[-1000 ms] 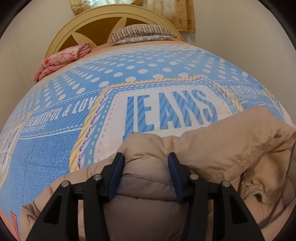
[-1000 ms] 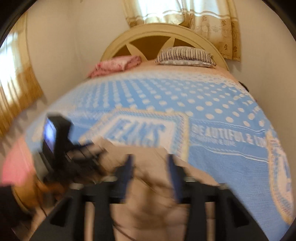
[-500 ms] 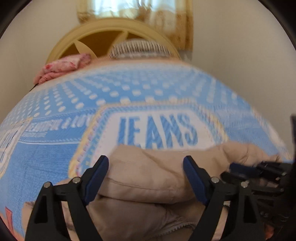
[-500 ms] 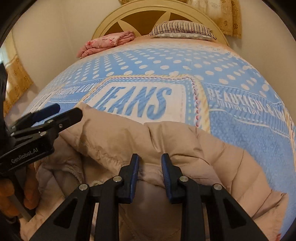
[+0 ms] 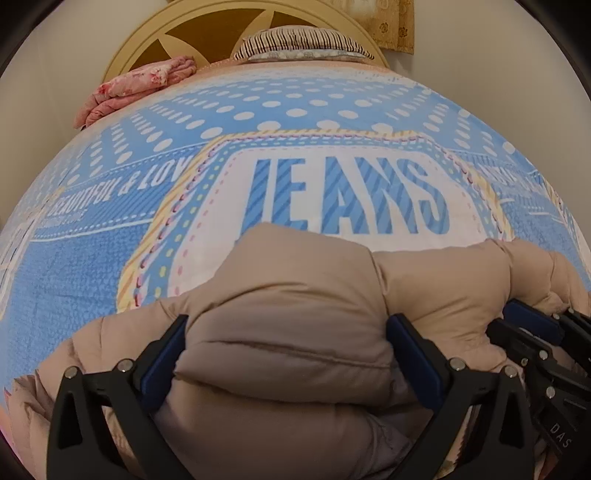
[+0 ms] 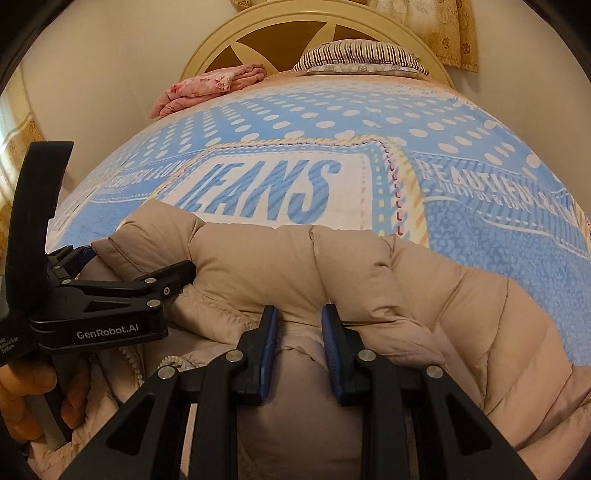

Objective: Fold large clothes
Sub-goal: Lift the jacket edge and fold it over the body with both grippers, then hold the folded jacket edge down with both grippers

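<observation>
A beige puffer jacket (image 5: 295, 314) lies bunched at the near end of the bed; it also shows in the right wrist view (image 6: 369, 277). My left gripper (image 5: 286, 332) is open wide, its blue pads astride a folded puff of the jacket. It also appears at the left of the right wrist view (image 6: 140, 266). My right gripper (image 6: 298, 325) is nearly shut, pinching a fold of the jacket between its pads. It shows at the right edge of the left wrist view (image 5: 535, 328).
The bed carries a blue spread (image 5: 110, 258) printed "JEANS". A pink folded blanket (image 5: 133, 88) and a striped pillow (image 5: 303, 44) lie by the cream headboard (image 6: 321, 33). Walls stand on both sides.
My left gripper opened wide from its narrower grip and now straddles the jacket's fold. My right gripper closed in on the jacket and holds a fold.
</observation>
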Available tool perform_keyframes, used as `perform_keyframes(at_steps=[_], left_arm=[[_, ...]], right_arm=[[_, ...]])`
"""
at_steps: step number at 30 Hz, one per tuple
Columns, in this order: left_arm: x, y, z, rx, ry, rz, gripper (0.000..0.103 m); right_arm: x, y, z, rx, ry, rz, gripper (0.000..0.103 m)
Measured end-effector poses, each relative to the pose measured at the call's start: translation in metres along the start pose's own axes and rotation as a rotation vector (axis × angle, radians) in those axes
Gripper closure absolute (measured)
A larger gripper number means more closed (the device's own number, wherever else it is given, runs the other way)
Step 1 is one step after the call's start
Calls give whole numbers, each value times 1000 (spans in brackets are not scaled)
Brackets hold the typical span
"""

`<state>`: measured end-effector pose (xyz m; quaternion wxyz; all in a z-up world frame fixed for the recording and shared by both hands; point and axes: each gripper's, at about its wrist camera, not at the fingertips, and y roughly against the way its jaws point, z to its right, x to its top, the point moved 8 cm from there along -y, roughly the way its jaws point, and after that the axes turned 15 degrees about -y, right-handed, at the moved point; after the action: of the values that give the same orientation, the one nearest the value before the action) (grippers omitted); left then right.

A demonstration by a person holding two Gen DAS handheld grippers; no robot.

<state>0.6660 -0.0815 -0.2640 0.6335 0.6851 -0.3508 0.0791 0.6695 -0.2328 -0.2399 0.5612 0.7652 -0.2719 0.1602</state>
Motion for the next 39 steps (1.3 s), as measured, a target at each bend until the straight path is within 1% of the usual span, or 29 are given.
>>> perform_keyframes(at_steps=[4, 13, 39], left_arm=[[-1, -1, -1, -15, 11, -7, 0], [-3, -4, -2, -26, 19, -15, 0], [-1, -6, -1, -21, 16, -22, 0]], right_arm=[[-1, -1, 3, 16, -17, -6, 77], [-1, -2, 2, 13, -20, -8, 77], [-3, -3, 3, 1, -17, -8, 77]])
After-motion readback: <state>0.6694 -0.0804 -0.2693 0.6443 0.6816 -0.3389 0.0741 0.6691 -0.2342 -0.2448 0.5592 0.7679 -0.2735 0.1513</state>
